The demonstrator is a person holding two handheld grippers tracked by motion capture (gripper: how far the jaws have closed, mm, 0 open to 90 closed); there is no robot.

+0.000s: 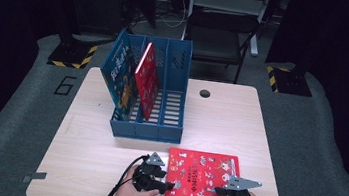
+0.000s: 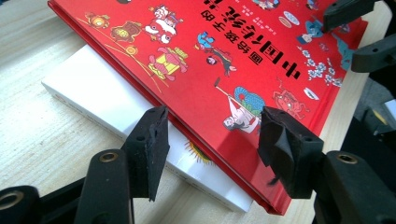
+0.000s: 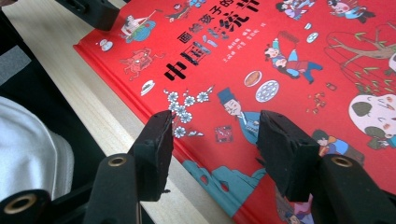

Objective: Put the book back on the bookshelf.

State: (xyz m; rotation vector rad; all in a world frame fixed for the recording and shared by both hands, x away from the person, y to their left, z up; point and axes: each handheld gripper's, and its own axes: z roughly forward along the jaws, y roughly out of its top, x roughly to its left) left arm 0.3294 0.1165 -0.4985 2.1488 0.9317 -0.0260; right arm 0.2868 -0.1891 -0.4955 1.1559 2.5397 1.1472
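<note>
**Both grippers closing in on the red book**

Desk is carrying a blue file rack at the back, already holding two books. Red book is lying flat at the near edge, its left cover edge tilting up off the white pages. Left gripper and right gripper are hovering at opposite ends, fingers spread, pinching nothing. Likely step: lifting the book for the rack. Next move probably calls for getting fingers around an edge.
</note>
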